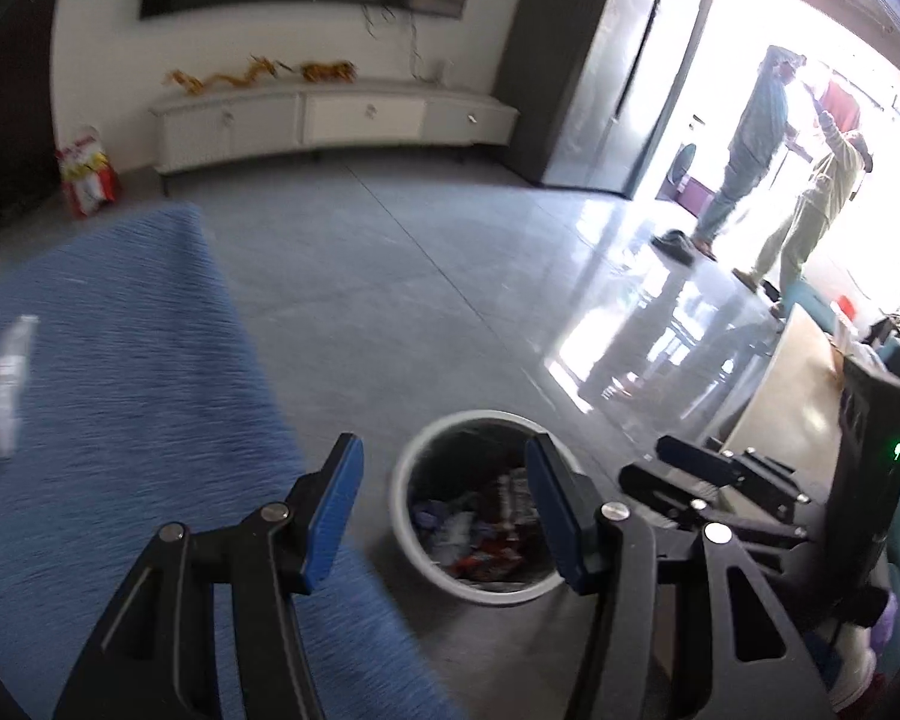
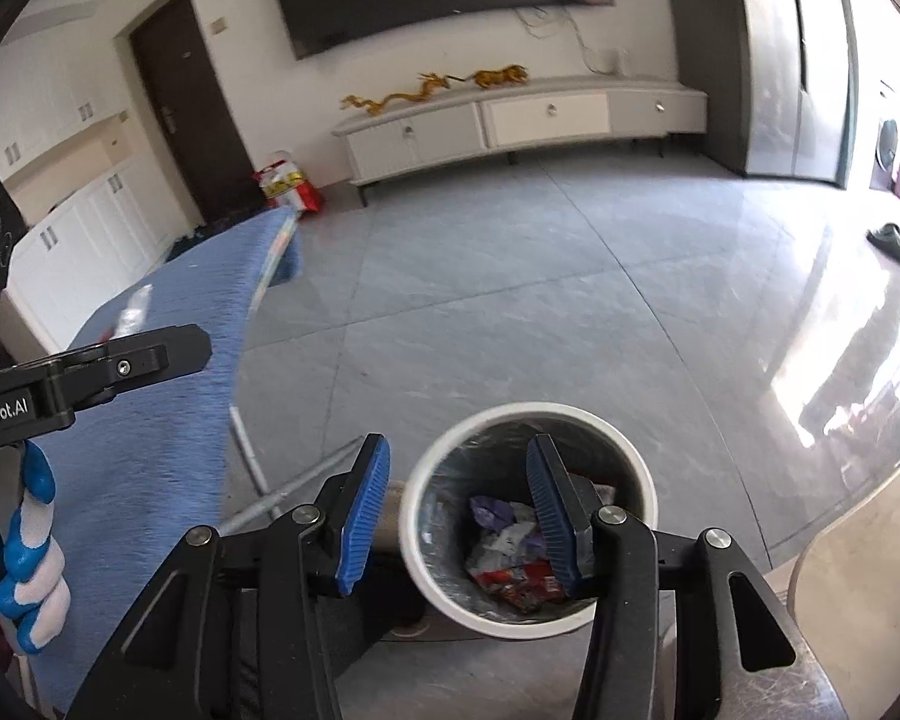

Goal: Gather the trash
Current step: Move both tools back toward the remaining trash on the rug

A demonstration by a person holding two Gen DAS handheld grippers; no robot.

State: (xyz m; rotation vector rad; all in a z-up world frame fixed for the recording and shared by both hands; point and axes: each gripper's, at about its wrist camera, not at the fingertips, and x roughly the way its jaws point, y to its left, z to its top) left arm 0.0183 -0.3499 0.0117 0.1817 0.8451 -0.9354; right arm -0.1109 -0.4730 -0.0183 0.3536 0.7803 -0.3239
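Observation:
A white-rimmed trash bin [image 1: 403, 498] stands on the grey floor with crumpled wrappers [image 1: 486, 531] inside. My left gripper [image 1: 444, 450] hangs above and in front of it, open, with nothing between its blue pads. In the right wrist view the same bin [image 2: 528, 414] holds red and purple wrappers [image 2: 510, 546]; my right gripper [image 2: 456, 450] is open over its near rim, empty. A clear plastic bottle [image 1: 9, 378] lies on the blue cloth-covered table [image 1: 120, 360], to the left of both grippers. It shows small on the cloth [image 2: 129, 315] in the right wrist view.
A gloved hand [image 2: 30, 540] holds the left gripper's handle. Metal table legs [image 2: 252, 468] stand left of the bin. A light wooden tabletop [image 1: 792, 384] is at right. Two people [image 1: 774, 168] stand in the bright doorway. A TV cabinet [image 2: 510, 120] and red bag [image 2: 288, 183] line the far wall.

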